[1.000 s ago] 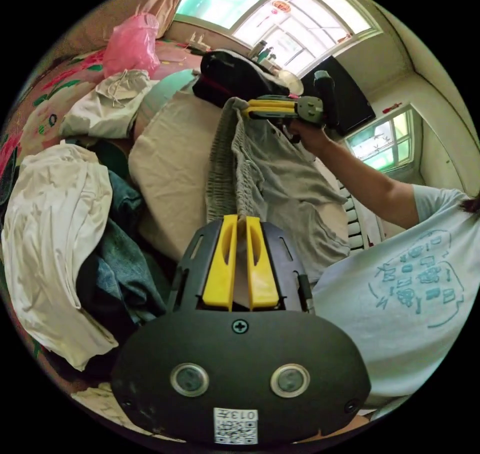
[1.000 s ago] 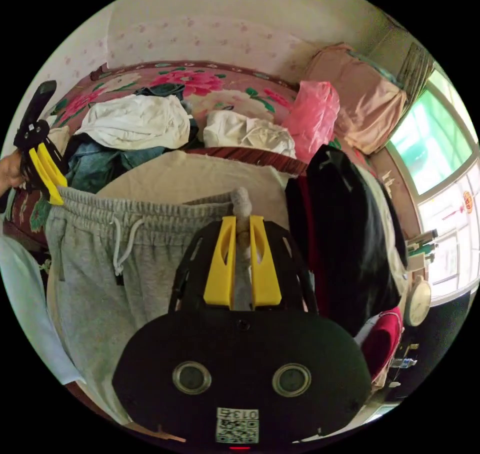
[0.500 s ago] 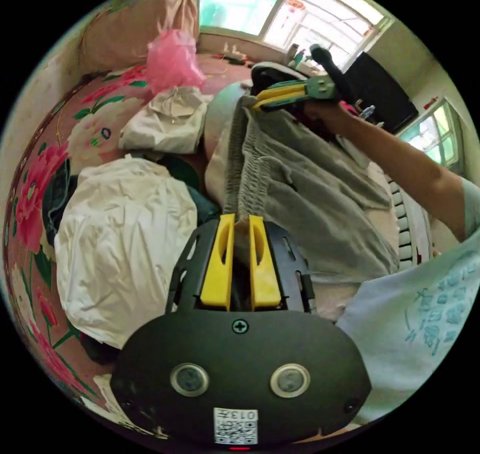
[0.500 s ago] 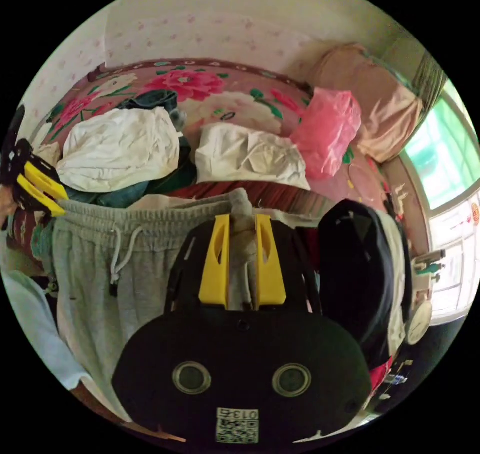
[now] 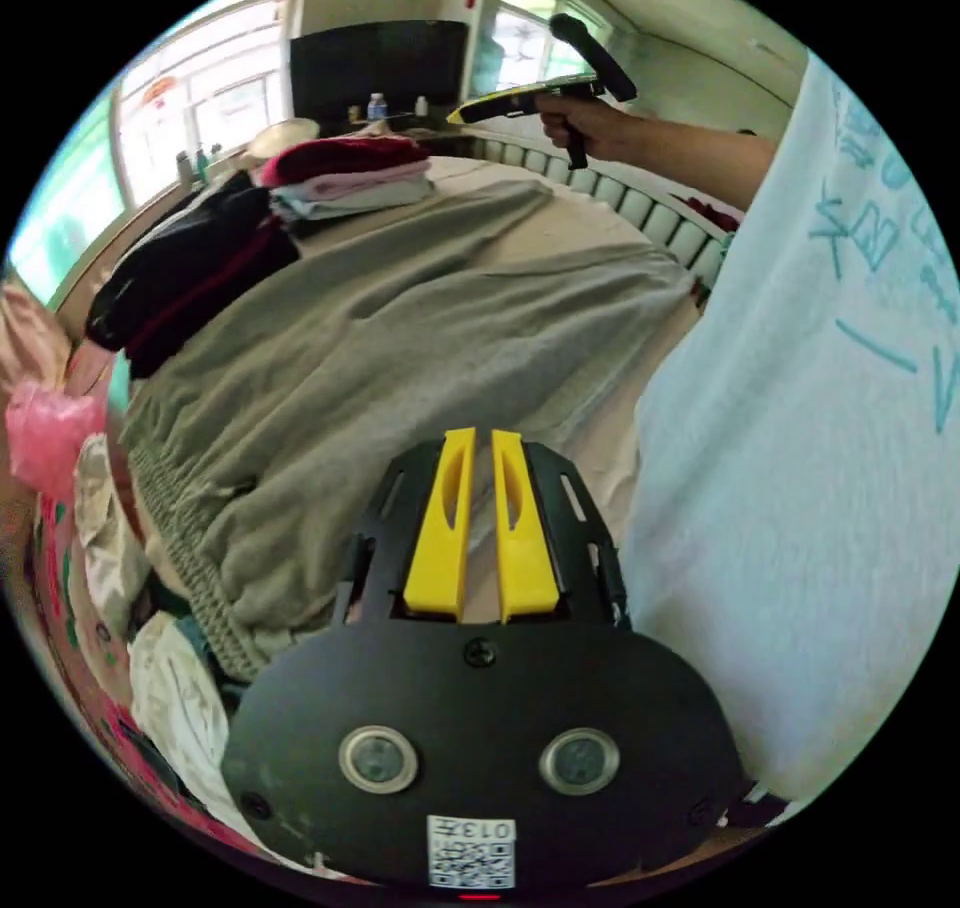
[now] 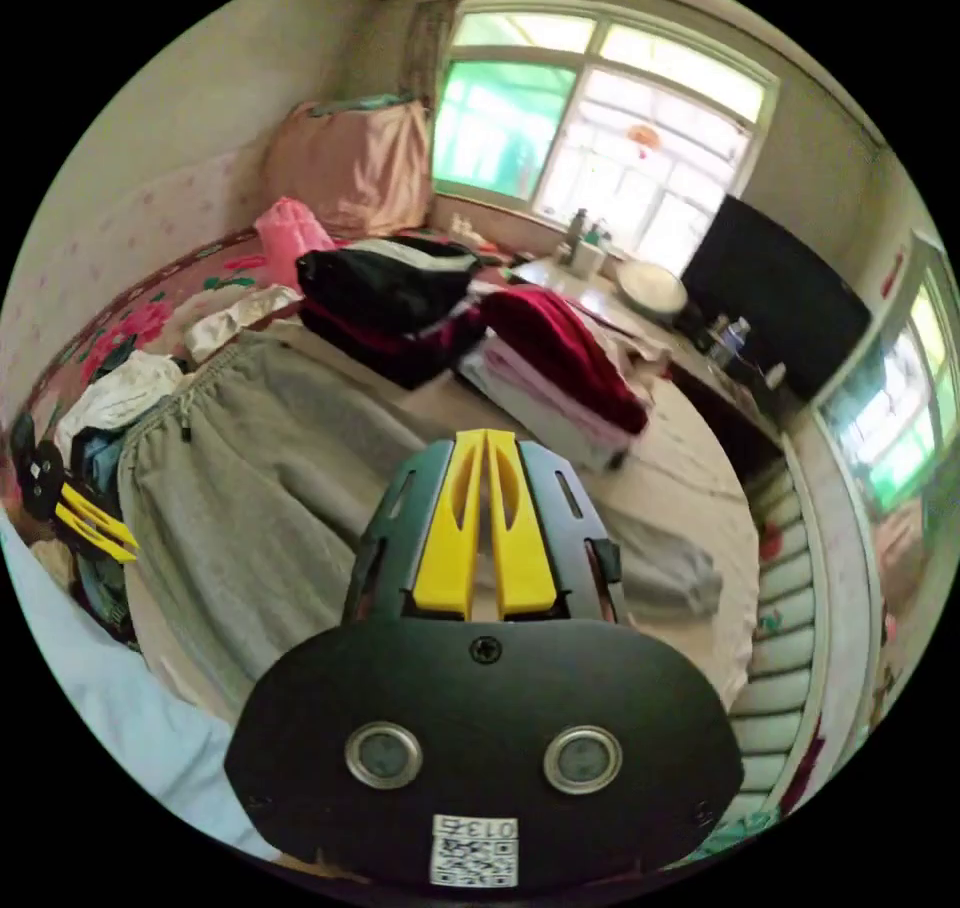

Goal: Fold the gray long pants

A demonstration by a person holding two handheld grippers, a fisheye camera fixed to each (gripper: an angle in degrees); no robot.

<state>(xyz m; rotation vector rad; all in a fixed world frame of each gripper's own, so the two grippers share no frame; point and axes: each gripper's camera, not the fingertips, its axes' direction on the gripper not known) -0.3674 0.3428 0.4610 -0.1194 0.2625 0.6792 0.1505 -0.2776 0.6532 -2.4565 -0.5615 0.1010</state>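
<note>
Gray long pants (image 5: 400, 348) lie spread flat on the beige bed surface (image 5: 590, 218), waistband toward the floral bedding (image 6: 130, 318), legs running away from it. Next to the pants: a stack of folded clothes (image 6: 560, 368) – dark red on top, pink & pale below – and a black garment (image 6: 390, 283) beside that. Left gripper (image 5: 481, 448) hovers above the pants near the waistband, jaws nearly together w/ a thin gap, gripping nothing. Right gripper (image 6: 486, 448) sits above the pants' leg end – jaws closed tip to tip, empty. In the left gripper view a hand (image 5: 585, 123) holds the right gripper up, well apart from the pants.
</note>
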